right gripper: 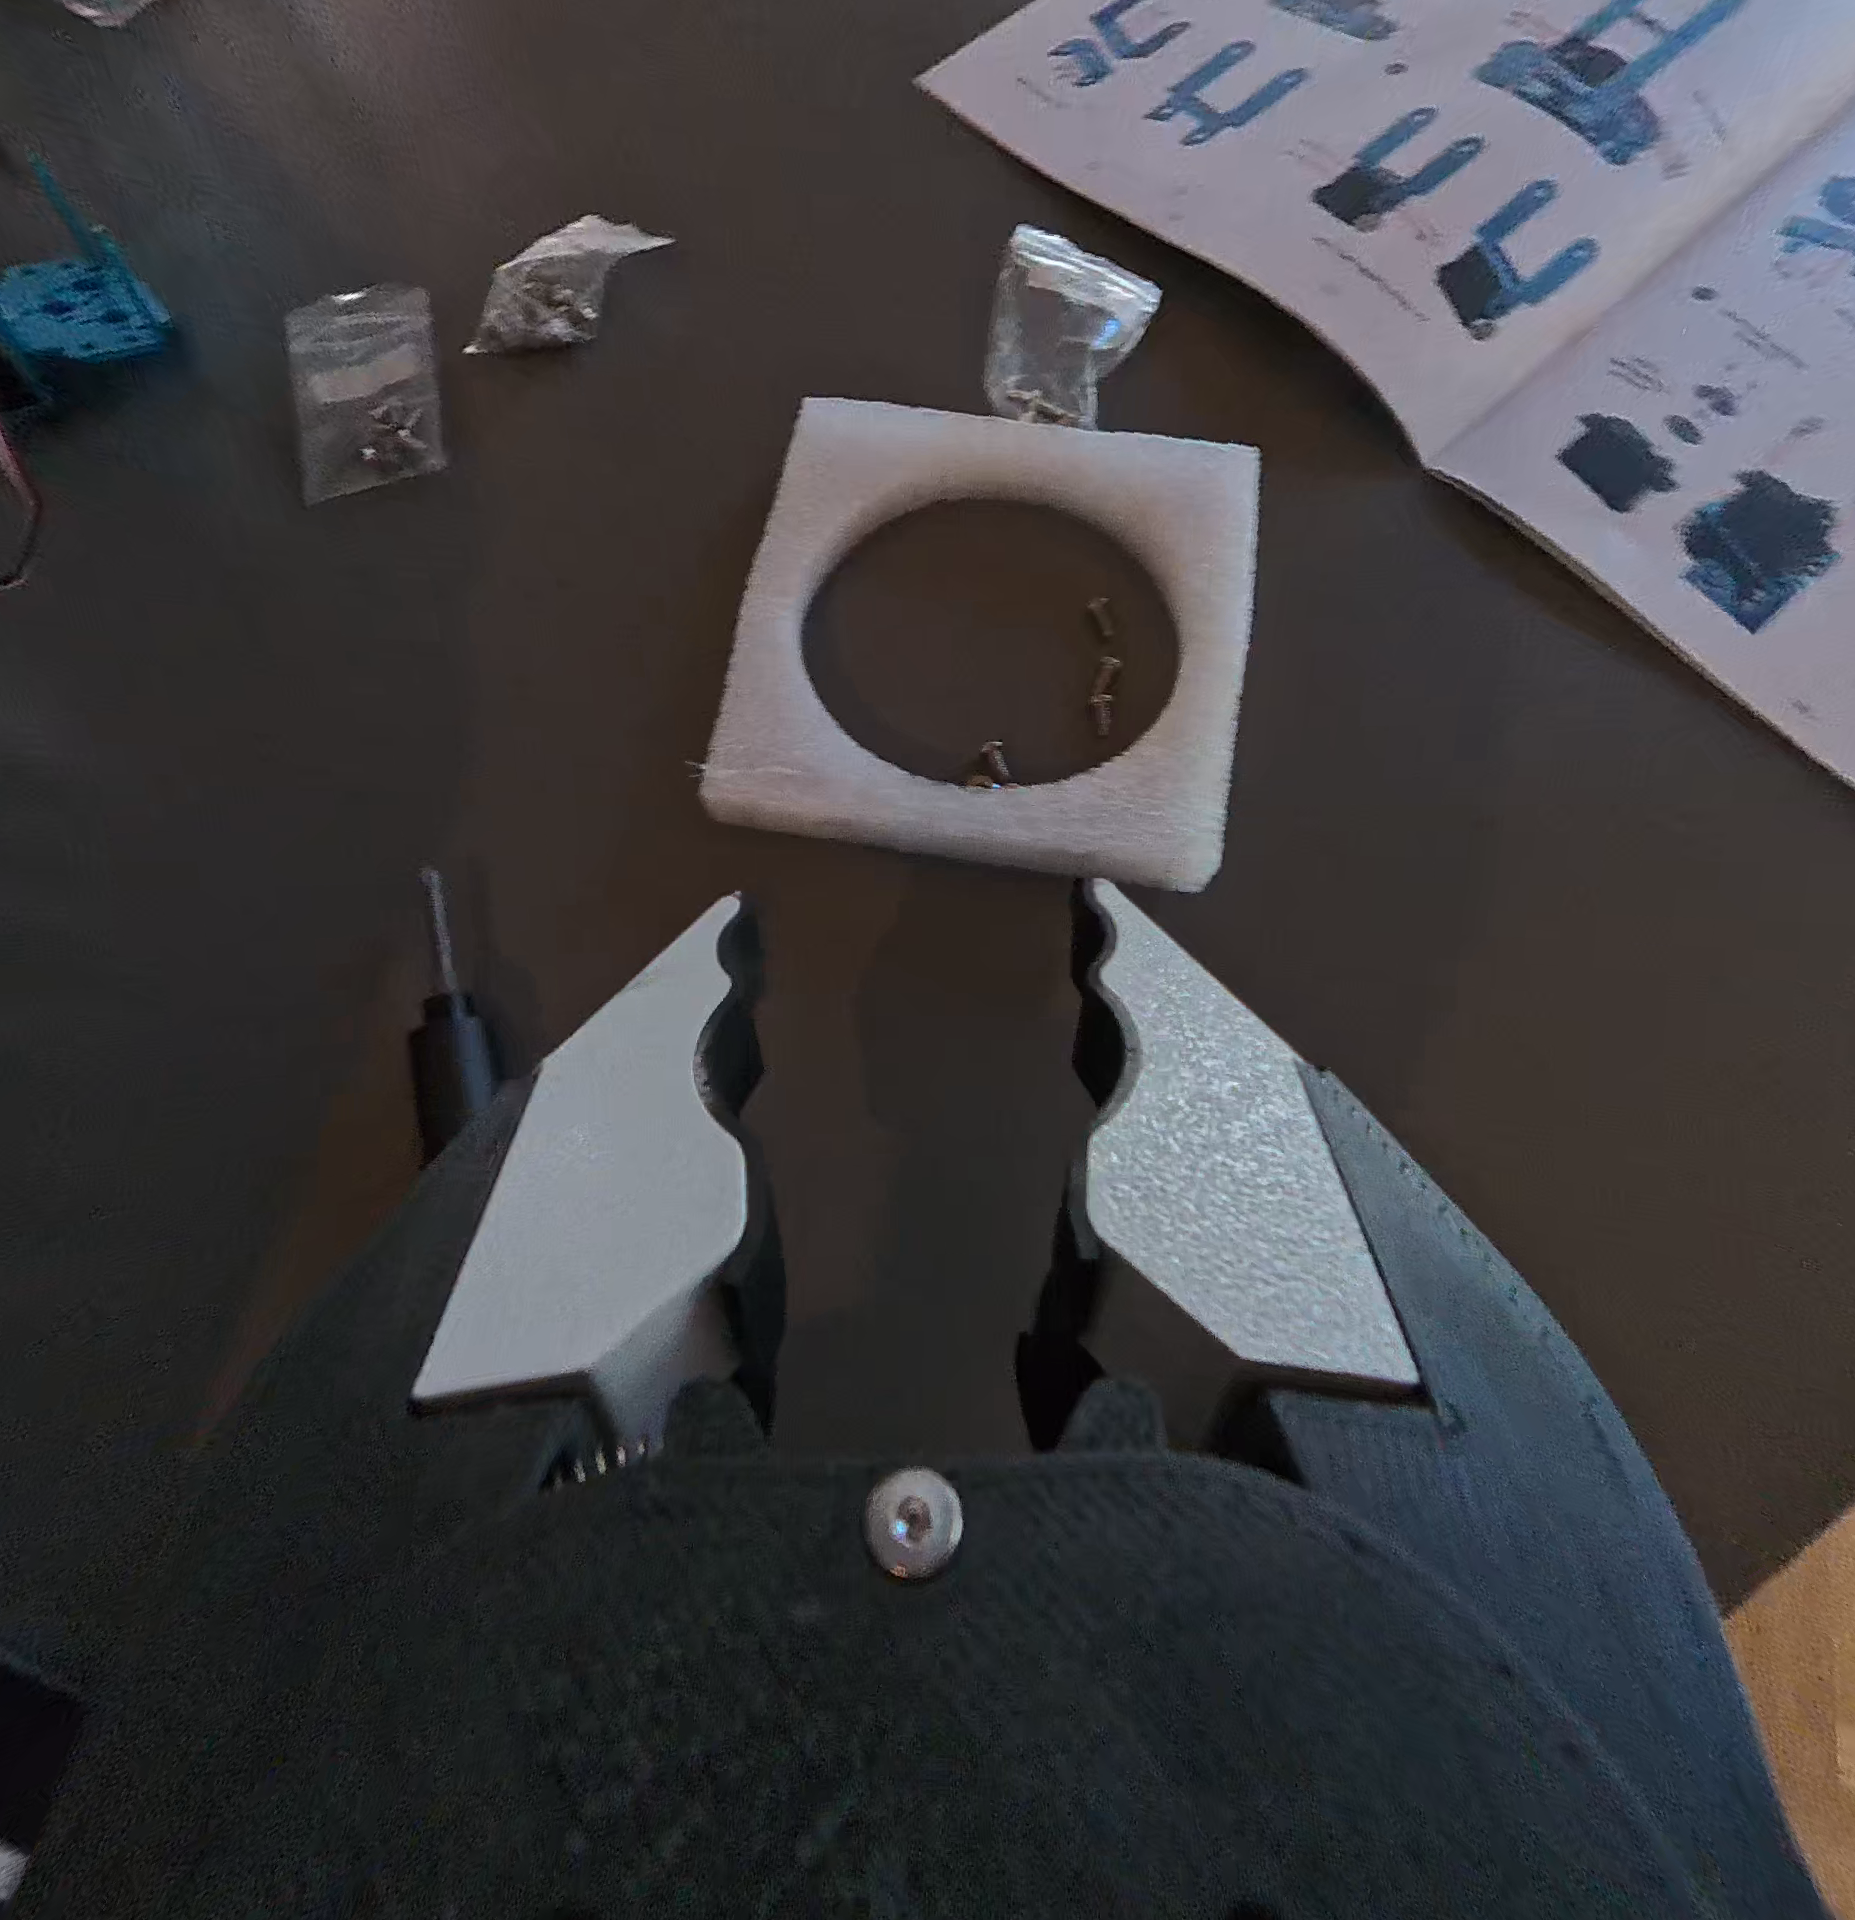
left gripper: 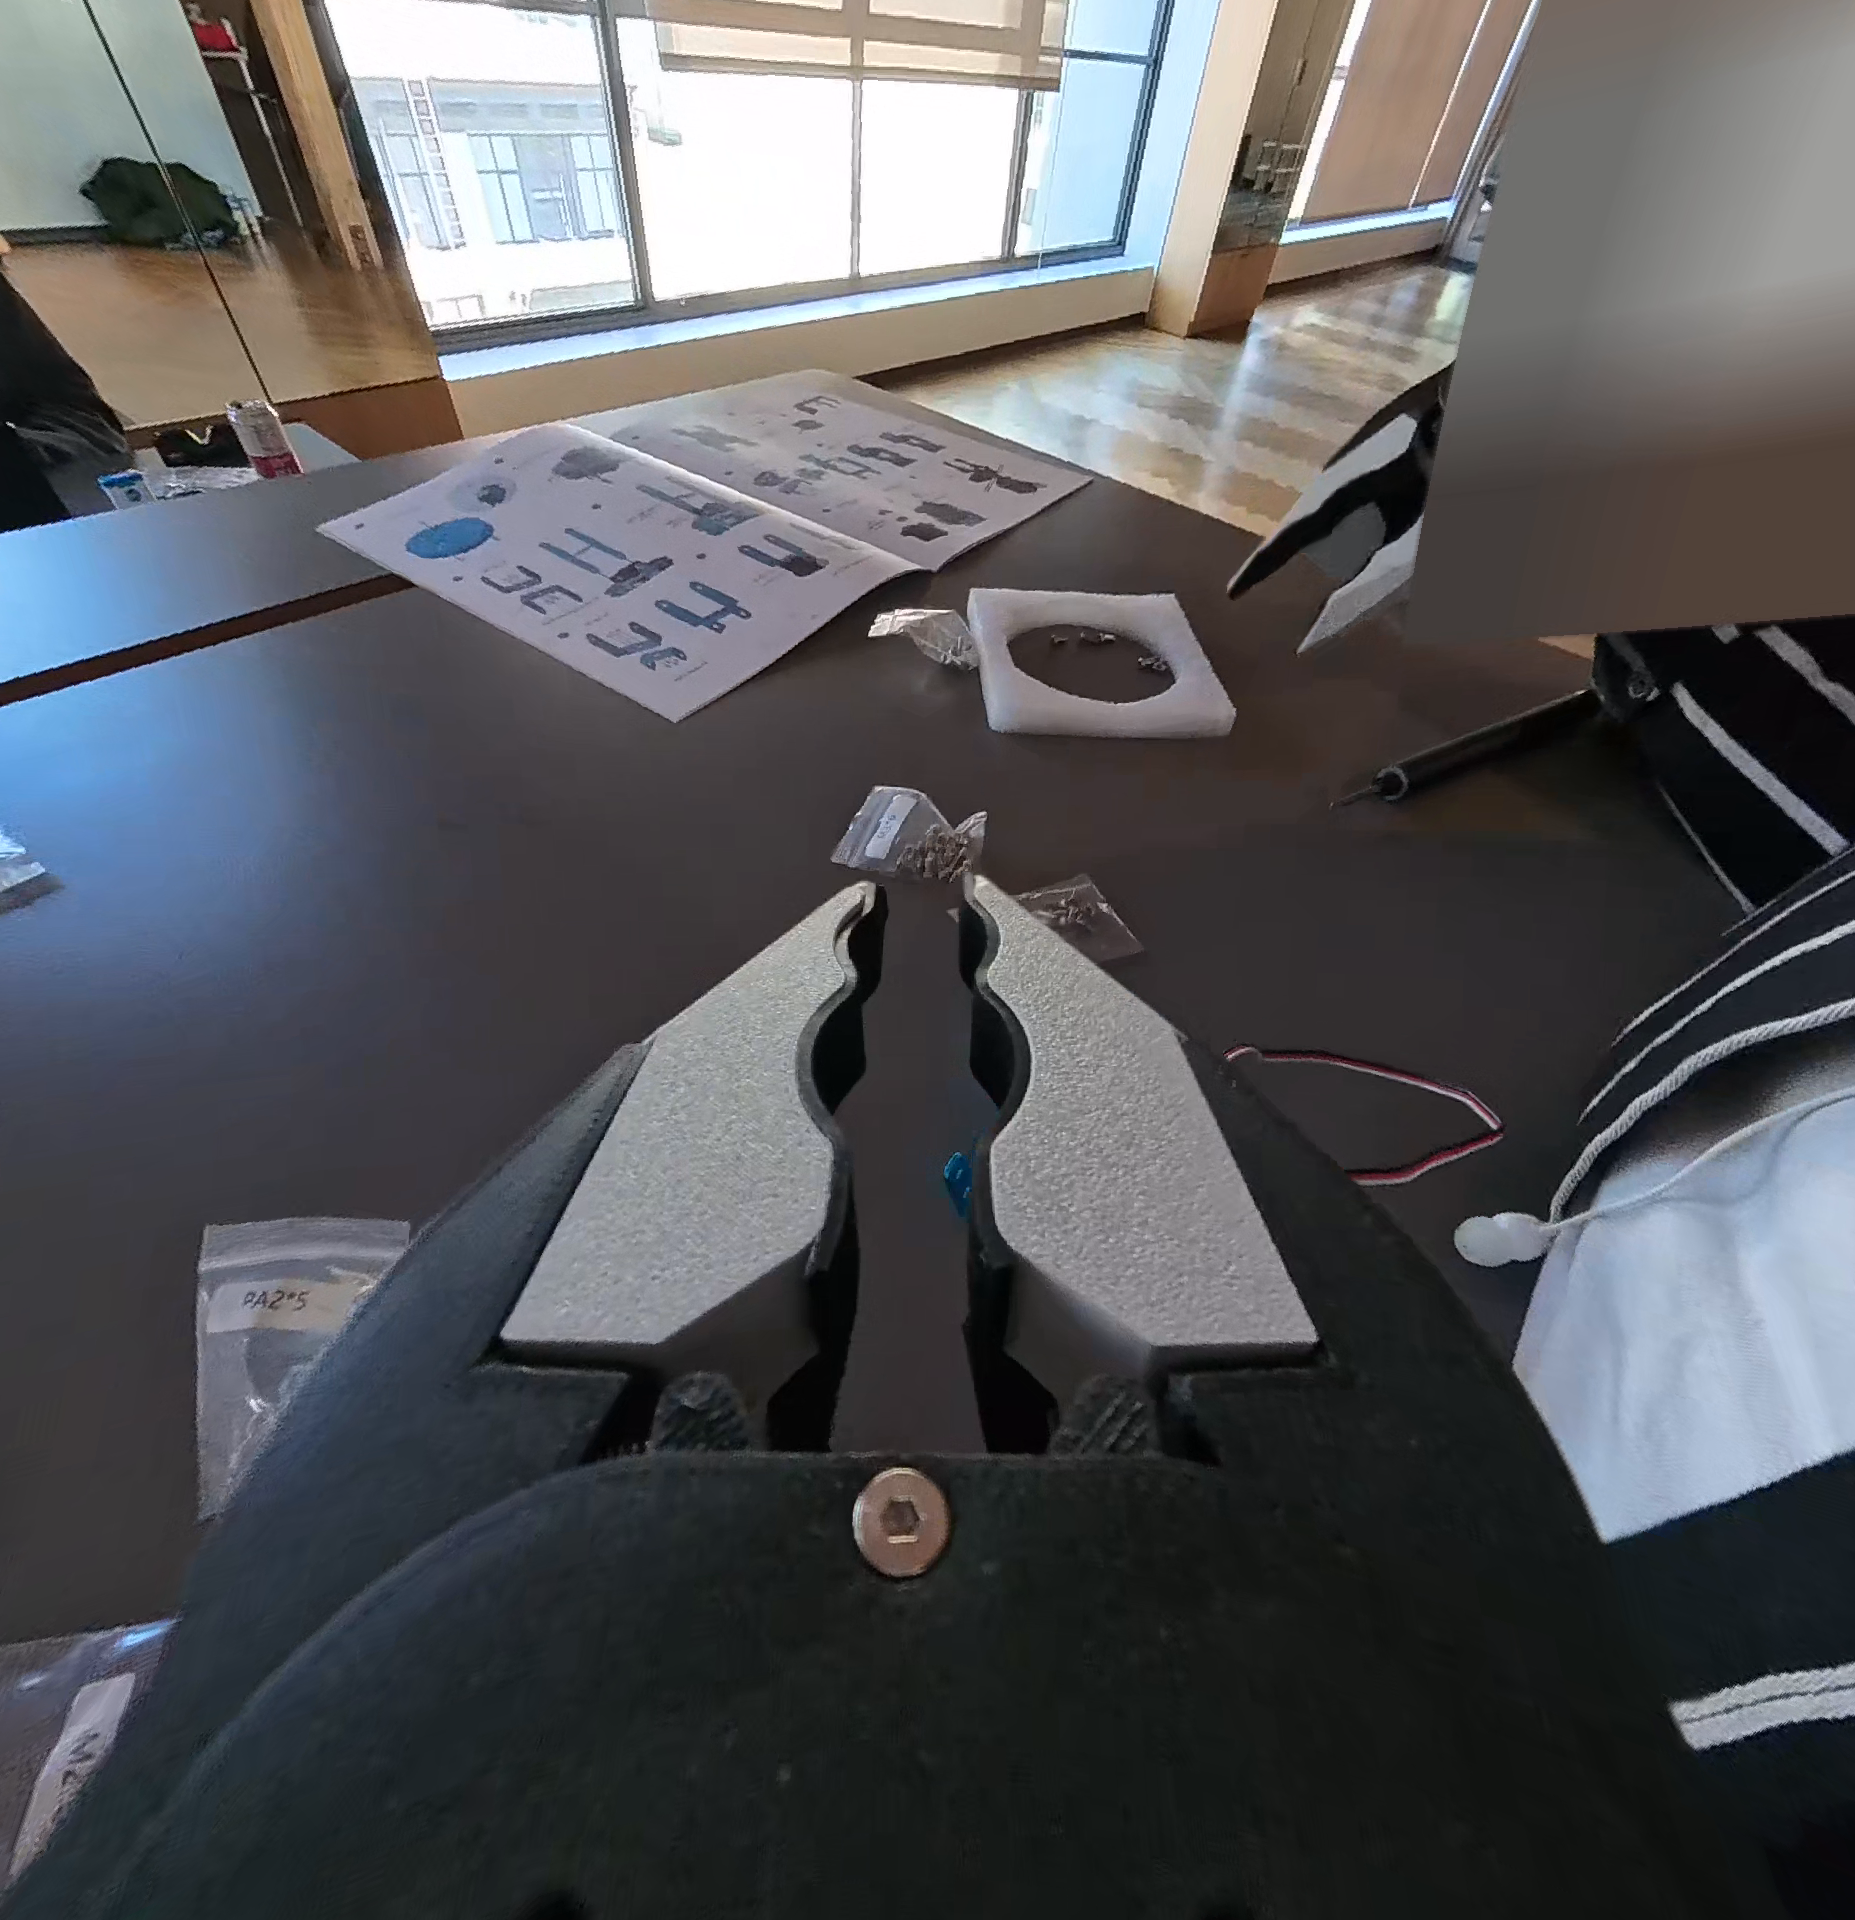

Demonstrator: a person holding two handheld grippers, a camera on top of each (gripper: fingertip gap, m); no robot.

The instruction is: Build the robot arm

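On the dark table (left gripper: 487, 883), at far left of the left wrist view: labelled clear bags (left gripper: 279, 1340) lying flat beside the gripper body. Further back, an open instruction booklet (left gripper: 694, 530) with blue and black part drawings. At centre, the left gripper (left gripper: 923, 899), jaws a narrow gap apart and empty, tips just short of a small crumpled bag of screws (left gripper: 907, 842); a second small bag (left gripper: 1074, 914) just right of the right fingertip. Low between the fingers, a small blue piece (left gripper: 956, 1179), kind unclear. Beyond, a white square foam frame (left gripper: 1099, 707) with a round cut-out and loose screws (left gripper: 1084, 639) inside it. To the right, a red, white and black wire (left gripper: 1422, 1101) and a black screwdriver (left gripper: 1474, 753).

In the right wrist view, at far left: a blue bracket assembly (right gripper: 61, 312), then two small screw bags (right gripper: 367, 390). Lower, the screwdriver tip beside the left finger. At centre, the right gripper (right gripper: 907, 909), jaws wide apart and empty, tips just short of the foam frame's near edge, not touching it. Another bag (right gripper: 1058, 312) touching the frame's far edge.
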